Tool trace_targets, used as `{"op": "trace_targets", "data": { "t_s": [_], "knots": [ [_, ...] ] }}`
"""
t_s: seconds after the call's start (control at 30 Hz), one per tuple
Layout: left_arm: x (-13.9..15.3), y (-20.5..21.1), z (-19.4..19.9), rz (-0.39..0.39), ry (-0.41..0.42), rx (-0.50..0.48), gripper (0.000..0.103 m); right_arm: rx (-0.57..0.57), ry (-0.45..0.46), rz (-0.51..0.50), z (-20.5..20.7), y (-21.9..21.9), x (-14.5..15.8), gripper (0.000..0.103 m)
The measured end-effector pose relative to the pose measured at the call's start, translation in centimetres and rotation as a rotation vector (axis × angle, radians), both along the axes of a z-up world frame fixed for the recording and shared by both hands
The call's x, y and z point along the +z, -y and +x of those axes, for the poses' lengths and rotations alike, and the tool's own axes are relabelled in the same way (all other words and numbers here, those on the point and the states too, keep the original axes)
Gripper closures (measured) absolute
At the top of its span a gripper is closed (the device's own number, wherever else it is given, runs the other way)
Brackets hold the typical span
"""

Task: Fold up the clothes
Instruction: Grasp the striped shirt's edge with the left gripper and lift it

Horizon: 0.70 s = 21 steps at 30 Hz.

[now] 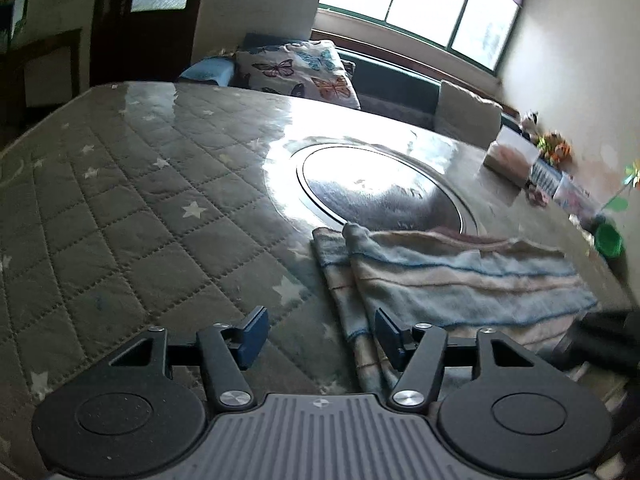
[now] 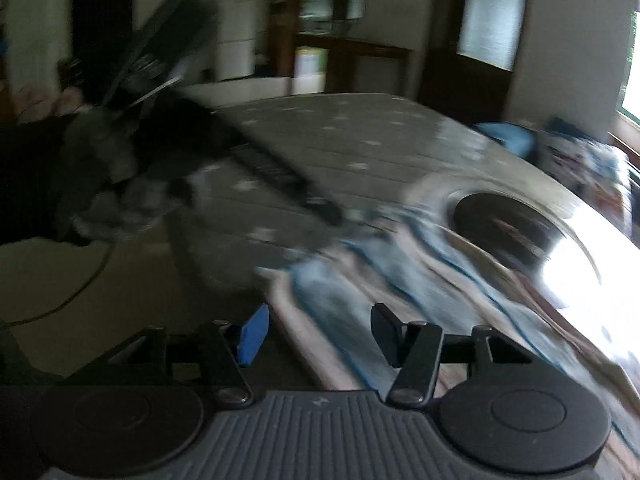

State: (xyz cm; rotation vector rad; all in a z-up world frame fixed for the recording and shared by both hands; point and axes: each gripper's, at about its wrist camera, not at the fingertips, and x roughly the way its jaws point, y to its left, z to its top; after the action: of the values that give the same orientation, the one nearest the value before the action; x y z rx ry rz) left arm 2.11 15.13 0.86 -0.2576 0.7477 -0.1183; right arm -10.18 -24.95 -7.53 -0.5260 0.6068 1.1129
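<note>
Along the near edge of the worktop point(image 1: 132, 184), in the left wrist view, a striped blue and beige cloth point(image 1: 452, 280) lies folded over itself, its far edge touching the rim of the round dark inset plate point(image 1: 380, 188) at the worktop's middle. The worktop wears a grey quilted cover with white stars under a glossy sheet. The left gripper point(image 1: 320, 334) hangs over the cloth's left edge with its jaws apart and nothing between them; one blue pad sits over the bare cover, the other over the cloth. A butterfly-print cushion point(image 1: 300, 72) rests beyond the far edge, and a green cup point(image 1: 608, 240) stands toward the far right corner.

From the right wrist view, heavily blurred, the same cloth point(image 2: 400, 272) spreads from the near edge toward the inset plate point(image 2: 508, 224). The right gripper point(image 2: 320, 334) has its jaws parted above the cloth, gripping nothing. The left gripper point(image 2: 320, 208) reaches in from the left, held by a hand point(image 2: 60, 104).
</note>
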Motion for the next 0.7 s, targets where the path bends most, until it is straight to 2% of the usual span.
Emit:
{"op": "trace_targets", "data": {
  "t_s": [0.17,0.3,0.33,0.63,0.67,0.7],
  "knots": [
    [-0.5,-0.5,0.5,-0.078,-0.036,0.008,0.035,0.056,-0.001,-0.061,-0.6,-3.2,-1.5,0.065],
    [-1.0,-0.8,1.1,-0.161,-0.082,0.019,0.034,0.039,-0.009,-0.053,-0.7,-3.5,-1.6,0.093],
    [-1.1,-0.8,1.2,-0.186,-0.094,0.018,0.034,0.029,-0.02,-0.038,-0.6,-3.2,-1.4,0.097],
    [-1.6,0.0,2.2,-0.359,-0.182,0.042,0.036,-0.042,-0.089,0.102,0.6,-0.9,1.4,0.1],
    [-1.7,0.1,2.4,-0.376,-0.189,0.046,0.041,-0.046,-0.091,0.116,0.7,-0.6,1.7,0.1],
    [-1.8,0.2,2.6,-0.392,-0.2,0.052,0.052,-0.048,-0.095,0.125,0.7,-0.4,1.8,0.1]
  ]
}}
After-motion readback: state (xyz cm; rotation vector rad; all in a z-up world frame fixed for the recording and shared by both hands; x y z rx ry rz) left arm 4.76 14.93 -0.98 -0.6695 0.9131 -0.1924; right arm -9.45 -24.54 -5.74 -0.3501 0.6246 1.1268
